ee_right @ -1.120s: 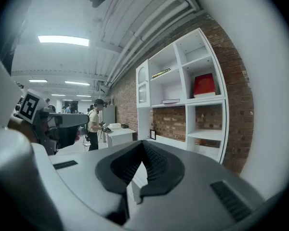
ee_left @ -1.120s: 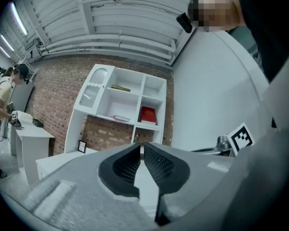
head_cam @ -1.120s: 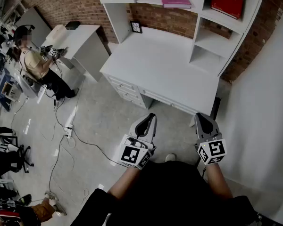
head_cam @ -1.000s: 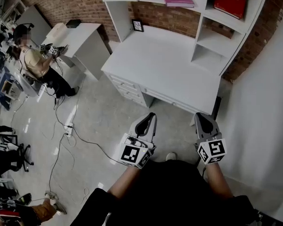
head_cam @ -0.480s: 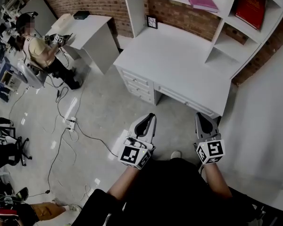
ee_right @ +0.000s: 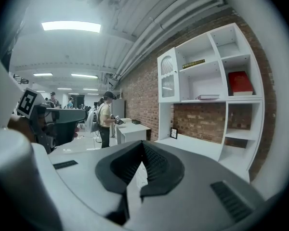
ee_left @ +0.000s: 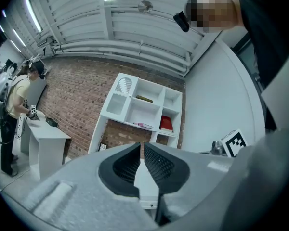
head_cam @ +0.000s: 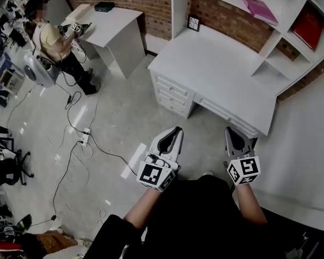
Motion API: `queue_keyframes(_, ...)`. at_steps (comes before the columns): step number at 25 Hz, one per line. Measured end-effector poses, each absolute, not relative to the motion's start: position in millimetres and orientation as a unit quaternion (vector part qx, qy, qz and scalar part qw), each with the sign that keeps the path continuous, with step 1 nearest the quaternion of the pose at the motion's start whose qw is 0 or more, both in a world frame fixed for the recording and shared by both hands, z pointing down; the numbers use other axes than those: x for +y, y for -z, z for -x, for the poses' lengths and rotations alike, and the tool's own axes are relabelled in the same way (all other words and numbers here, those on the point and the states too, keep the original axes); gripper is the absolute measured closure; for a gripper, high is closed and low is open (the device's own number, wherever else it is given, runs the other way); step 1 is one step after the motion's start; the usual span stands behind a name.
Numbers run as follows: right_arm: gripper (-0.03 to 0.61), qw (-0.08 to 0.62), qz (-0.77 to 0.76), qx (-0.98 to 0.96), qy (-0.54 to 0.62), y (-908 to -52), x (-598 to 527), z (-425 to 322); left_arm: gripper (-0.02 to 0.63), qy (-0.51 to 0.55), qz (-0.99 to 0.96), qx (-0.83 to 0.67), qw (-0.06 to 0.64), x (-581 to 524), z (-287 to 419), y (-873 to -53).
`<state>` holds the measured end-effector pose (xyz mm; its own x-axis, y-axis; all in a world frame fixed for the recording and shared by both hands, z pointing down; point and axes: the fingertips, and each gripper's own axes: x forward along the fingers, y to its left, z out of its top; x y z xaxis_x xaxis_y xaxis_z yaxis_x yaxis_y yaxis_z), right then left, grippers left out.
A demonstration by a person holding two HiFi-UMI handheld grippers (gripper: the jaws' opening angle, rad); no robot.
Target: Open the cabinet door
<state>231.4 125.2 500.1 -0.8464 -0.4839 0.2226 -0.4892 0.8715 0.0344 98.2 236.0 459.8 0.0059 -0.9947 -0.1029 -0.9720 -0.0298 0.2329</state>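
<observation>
The white desk (head_cam: 221,63) with its shelf hutch stands ahead of me against the brick wall. The cabinet door, white with an arched glass pane, is at the hutch's upper left (ee_left: 119,99) (ee_right: 167,81). It is closed and well out of reach of both grippers. My left gripper (head_cam: 177,129) (ee_left: 142,144) is held out over the floor, jaws together with nothing between them. Beside it, my right gripper (head_cam: 229,130) (ee_right: 142,143) is likewise shut and empty, short of the desk's front edge.
Drawers (head_cam: 173,96) fill the desk's left front. A small picture frame (head_cam: 193,22), a pink book (head_cam: 259,8) and a red book (head_cam: 308,18) sit on it. A person (head_cam: 51,42) works at a second white desk (head_cam: 105,23). Cables (head_cam: 81,139) cross the floor; a white wall (head_cam: 308,161) is at right.
The desk and hutch have slid to the right in the head view as I move across the floor. Both grippers keep the same pose, jaws unchanged.
</observation>
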Motion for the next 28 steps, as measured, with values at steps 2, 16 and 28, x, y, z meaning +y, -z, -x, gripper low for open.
queue_keyframes(2, 0.577, 0.116, -0.257, -0.959, -0.015, -502, 135, -219, 0.58, 0.123, -0.707, -0.695, 0.054, 247, -81, -462)
queue_keyframes(16, 0.577, 0.149, -0.218, -0.965, -0.013, -523, 148, -134, 0.58, 0.134, -0.68, -0.718, 0.066, 263, 2, -483)
queue_keyframes(28, 0.577, 0.111, -0.217, -0.969, -0.034, -527, 40, -55, 0.58, 0.086, -0.699, -0.707, 0.069, 147, 53, -496)
